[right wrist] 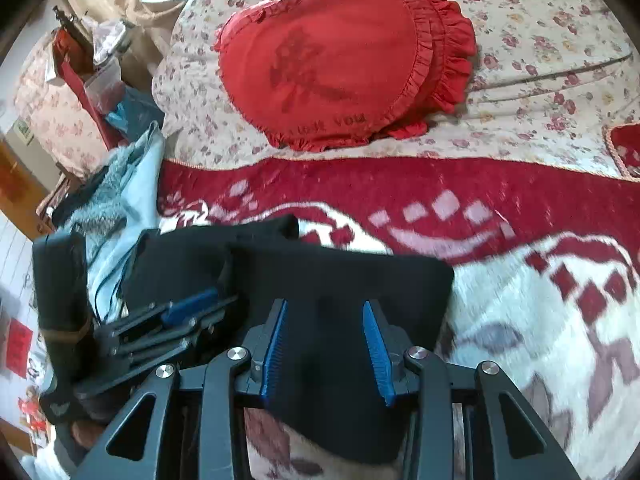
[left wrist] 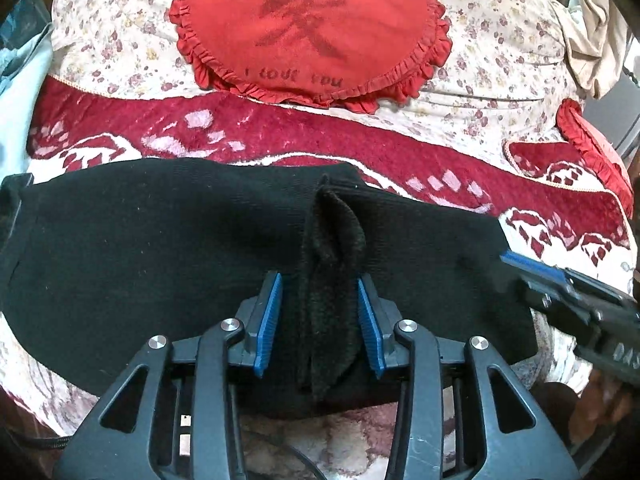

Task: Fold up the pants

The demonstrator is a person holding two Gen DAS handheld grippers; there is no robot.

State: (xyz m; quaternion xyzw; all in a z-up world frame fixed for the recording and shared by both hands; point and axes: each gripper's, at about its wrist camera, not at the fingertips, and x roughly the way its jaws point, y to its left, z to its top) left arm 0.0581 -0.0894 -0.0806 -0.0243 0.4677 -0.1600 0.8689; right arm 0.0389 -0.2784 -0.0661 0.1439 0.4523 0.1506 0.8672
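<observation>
The black pants [left wrist: 160,248] lie folded across the red and white blanket [left wrist: 280,136]. A raised ridge of their fuzzy lining [left wrist: 332,272] stands between the blue pads of my left gripper [left wrist: 319,308], which is open; the left pad stands clear of the ridge. In the right wrist view the pants [right wrist: 340,280] fill the whole gap between the pads of my right gripper [right wrist: 326,340], which is shut on their right end. The right gripper [left wrist: 516,268] shows at the pants' right edge in the left wrist view. The left gripper [right wrist: 200,304] shows at the left in the right wrist view.
A red frilled cushion [left wrist: 312,28] lies on the flowered quilt [left wrist: 500,60] behind the pants. A second red cushion [left wrist: 596,148] sits at the far right. Light blue clothes [right wrist: 128,200] and clutter pile up beside the bed at the left.
</observation>
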